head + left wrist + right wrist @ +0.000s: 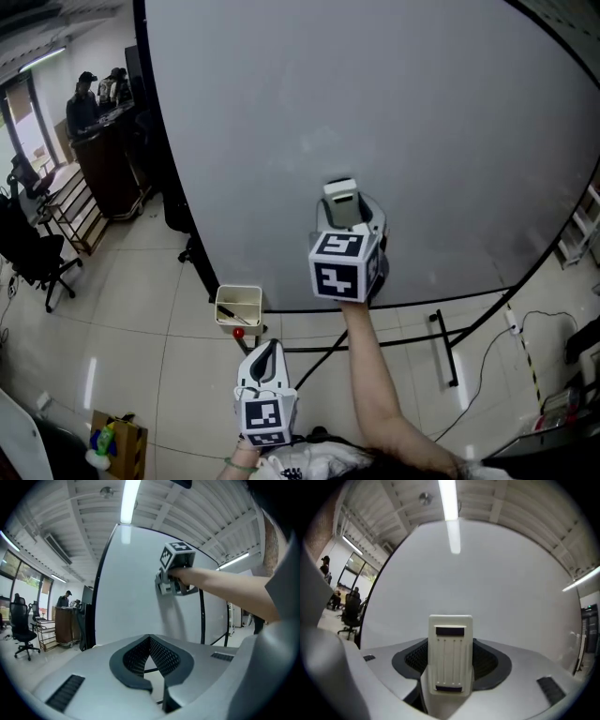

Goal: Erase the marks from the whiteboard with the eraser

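Board: the whiteboard (422, 141) fills most of the head view, running from top centre to the right edge. I can make out no marks on it in any view.
Eraser: the pale eraser (341, 201) sits just below the middle of the frame, up against the board as far as I can judge. Actual contact I cannot confirm.
Right gripper: the right gripper (346, 214) is clamped on the eraser. Its own view shows the ribbed back standing upright between the jaws, low and centred.
Left gripper: the left gripper (267, 360) hangs at bottom centre, well apart from the board. Its jaws are closed together with nothing between them.
Tray: a small cream tray (238, 306) sits at the board's lower edge, left of centre.
Room: people (98, 94) stand at a counter in the upper left.
Step in hand: wiping, or checking a board that already looks clean.
Doing it well: I would press the felt face flat, not on an edge. Strokes should be long and overlapping, and the grip firm so the eraser does not twist. A look along the board under the ceiling light would show any faint residue.
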{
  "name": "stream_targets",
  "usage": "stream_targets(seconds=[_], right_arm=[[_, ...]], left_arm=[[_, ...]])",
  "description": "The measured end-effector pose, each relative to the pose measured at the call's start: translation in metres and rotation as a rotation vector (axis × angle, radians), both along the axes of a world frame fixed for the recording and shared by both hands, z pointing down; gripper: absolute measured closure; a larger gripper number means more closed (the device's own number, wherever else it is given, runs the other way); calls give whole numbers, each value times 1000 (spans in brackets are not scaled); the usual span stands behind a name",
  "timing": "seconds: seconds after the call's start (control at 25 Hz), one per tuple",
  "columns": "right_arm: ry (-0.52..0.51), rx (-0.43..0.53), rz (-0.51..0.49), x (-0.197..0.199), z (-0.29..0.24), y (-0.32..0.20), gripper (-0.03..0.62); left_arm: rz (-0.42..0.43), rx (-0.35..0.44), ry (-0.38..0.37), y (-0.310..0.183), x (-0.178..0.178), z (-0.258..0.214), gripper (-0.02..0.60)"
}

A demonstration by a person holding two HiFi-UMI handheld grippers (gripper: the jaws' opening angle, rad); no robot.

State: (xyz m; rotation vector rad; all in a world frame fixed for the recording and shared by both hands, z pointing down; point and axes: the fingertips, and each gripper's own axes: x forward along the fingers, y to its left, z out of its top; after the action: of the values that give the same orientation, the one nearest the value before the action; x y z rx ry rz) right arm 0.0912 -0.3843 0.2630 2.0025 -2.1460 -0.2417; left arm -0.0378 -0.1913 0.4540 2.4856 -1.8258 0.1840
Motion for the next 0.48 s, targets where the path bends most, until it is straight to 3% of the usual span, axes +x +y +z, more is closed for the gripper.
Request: stream_targets(seconds=[0.08,0.2,0.32,0.48], right_arm=[[-25,64,-1,5,-37,3,319],[-12,112,4,3,-37,2,316],[48,84,6,-7,20,2,315],[125,-99,-48,-28,136,-4,310]], left_arm=[[5,-1,0,-1,1,0,580],[14,-6,4,-3,3,2,580],[14,-8,7,-5,3,3,580],[14,-5,7,-5,0,3,580]])
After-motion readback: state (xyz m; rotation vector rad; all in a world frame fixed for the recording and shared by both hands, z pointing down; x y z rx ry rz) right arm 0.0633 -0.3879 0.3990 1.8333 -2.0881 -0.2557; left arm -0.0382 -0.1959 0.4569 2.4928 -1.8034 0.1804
